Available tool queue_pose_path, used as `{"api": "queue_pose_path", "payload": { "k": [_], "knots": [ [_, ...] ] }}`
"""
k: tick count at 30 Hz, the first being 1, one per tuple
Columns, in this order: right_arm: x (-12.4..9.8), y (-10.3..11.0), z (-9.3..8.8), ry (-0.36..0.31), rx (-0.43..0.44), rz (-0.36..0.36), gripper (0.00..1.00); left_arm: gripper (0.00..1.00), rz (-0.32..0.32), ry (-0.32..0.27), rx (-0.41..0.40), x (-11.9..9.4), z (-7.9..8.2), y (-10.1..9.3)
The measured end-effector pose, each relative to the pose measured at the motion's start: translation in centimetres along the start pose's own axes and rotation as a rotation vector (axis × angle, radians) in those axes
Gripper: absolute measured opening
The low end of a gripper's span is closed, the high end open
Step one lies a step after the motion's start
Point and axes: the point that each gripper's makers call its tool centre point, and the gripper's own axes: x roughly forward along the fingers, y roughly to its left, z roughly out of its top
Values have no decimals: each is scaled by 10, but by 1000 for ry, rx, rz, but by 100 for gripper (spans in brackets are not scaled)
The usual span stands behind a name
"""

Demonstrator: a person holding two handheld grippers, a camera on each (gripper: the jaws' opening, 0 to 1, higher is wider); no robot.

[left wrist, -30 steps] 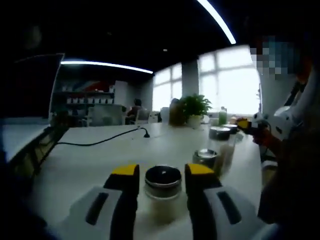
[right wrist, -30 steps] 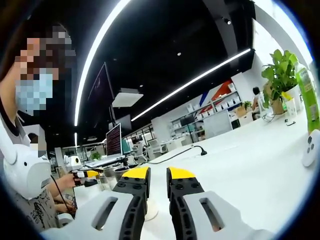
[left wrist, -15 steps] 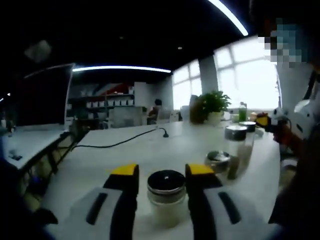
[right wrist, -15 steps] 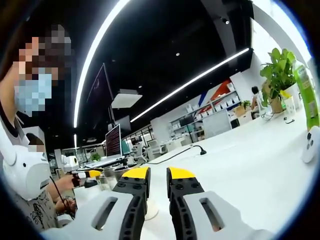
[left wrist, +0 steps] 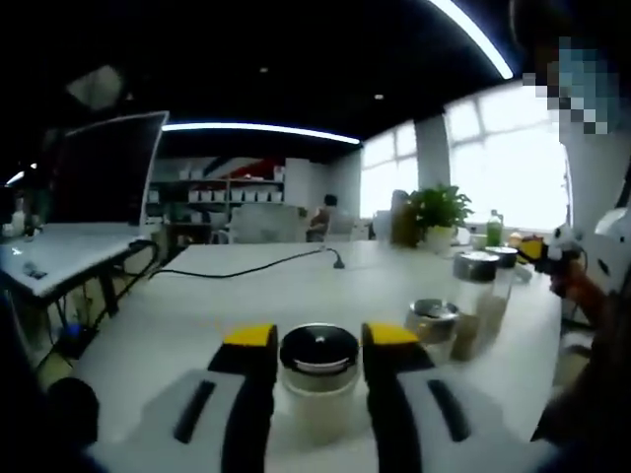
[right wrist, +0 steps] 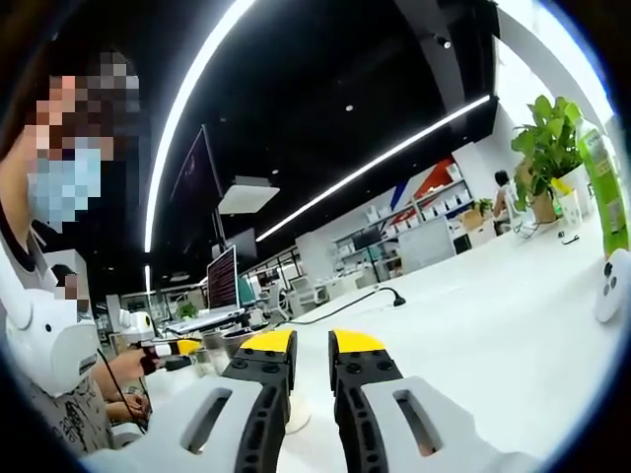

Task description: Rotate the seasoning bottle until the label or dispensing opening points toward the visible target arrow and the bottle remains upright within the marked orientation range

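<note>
The seasoning bottle (left wrist: 317,367) has a pale body and a round metal lid, and it stands upright on the white table (left wrist: 237,305). My left gripper (left wrist: 318,337) is shut on it, one yellow-tipped jaw against each side of the lid. No arrow mark or label is visible. Three more metal-lidded jars (left wrist: 432,321) stand to its right. Beyond them a hand holds the right gripper (left wrist: 537,249). In the right gripper view my right gripper (right wrist: 313,343) is held above the table, its jaws nearly together with nothing between them. The left gripper (right wrist: 175,346) shows small at far left.
A black cable (left wrist: 246,266) crosses the table behind the bottle. A potted plant (left wrist: 439,210) and a green bottle (left wrist: 494,227) stand at the far end by the windows. A white handset-like object (right wrist: 612,287) lies at the right. Monitors (left wrist: 104,177) stand on the left desk.
The left gripper view has swung, so the plant, windows and jars slide right in the picture. The bottle stays between the left jaws. The right gripper view is almost unchanged.
</note>
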Motion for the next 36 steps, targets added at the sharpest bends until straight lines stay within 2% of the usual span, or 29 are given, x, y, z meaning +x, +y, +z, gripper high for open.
{"api": "queue_pose_path", "payload": {
  "k": [15, 36],
  "knots": [
    [1, 3, -3, 10, 0, 2, 11, 33, -30, -2, -7, -2, 1, -3],
    [1, 2, -5, 20, 4, 0, 11, 33, -202, -7, -10, 0, 0, -6]
  ]
}}
